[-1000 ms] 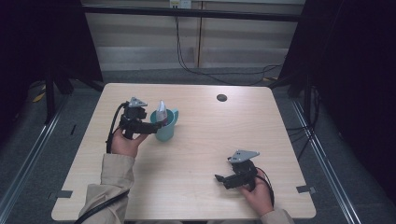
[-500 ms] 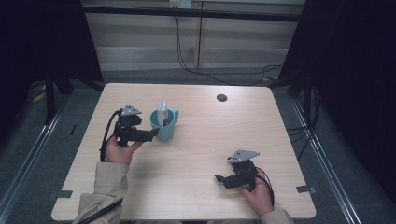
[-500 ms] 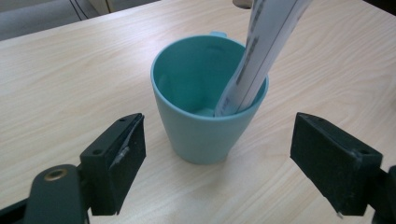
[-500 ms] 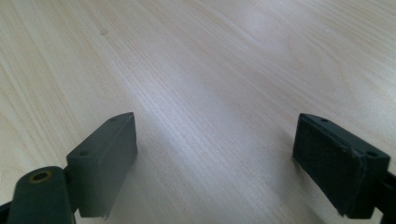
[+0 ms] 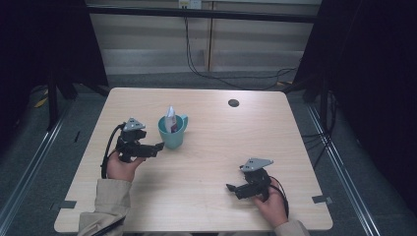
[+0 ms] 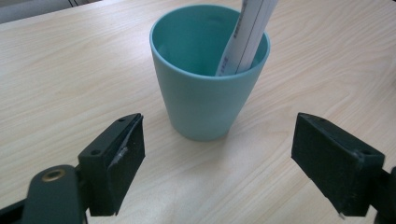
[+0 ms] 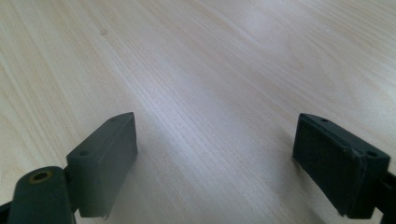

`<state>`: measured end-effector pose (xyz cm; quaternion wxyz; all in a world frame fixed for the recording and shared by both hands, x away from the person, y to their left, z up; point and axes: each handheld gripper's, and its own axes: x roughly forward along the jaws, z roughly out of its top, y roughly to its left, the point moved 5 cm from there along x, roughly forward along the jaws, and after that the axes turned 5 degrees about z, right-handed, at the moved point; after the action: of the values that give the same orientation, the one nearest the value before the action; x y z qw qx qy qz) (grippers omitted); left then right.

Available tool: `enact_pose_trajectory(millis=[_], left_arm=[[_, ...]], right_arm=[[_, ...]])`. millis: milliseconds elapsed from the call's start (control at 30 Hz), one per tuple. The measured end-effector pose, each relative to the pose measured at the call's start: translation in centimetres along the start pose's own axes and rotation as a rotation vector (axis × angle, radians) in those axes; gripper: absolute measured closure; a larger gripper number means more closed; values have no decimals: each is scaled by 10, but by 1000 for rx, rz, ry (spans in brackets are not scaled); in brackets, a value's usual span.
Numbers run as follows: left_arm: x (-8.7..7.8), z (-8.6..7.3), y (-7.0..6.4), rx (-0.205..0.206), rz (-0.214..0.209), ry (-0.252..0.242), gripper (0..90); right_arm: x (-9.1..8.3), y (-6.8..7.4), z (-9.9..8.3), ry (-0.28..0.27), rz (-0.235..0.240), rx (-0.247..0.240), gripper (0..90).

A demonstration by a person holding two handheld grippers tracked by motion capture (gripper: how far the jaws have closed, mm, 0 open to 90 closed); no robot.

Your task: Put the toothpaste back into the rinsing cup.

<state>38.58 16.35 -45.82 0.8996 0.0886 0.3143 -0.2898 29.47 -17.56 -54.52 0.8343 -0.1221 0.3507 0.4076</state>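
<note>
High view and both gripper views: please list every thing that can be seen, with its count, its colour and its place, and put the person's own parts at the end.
Table: one, light wood, centre of the high view.
Cup: one, teal, with a handle, upright on the left half of the table, just ahead of the left gripper.
Tube: one, white with print, standing tilted inside the cup.
Round spot: one, dark, far side of the table.
Cables: black, on the floor beyond the table.
Left gripper: one, black, open, apart from the cup.
Right gripper: one, black, open over bare table, near edge.
Sleeve: beige, on the left forearm.
</note>
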Motion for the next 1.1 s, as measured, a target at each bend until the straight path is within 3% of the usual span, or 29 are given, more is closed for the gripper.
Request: enact_pose_trajectory(millis=[367, 833, 1100], left_arm=[[-1, -19, 1, 13, -8, 12, 176], [-2, -45, 7, -15, -11, 24, 176], [-3, -63, 8, 1, -7, 50, 178]], right_arm=[[0, 0, 0, 0, 0, 0, 131], [0, 0, 0, 0, 1, 0, 131], [0, 0, 0, -1, 0, 1, 131]])
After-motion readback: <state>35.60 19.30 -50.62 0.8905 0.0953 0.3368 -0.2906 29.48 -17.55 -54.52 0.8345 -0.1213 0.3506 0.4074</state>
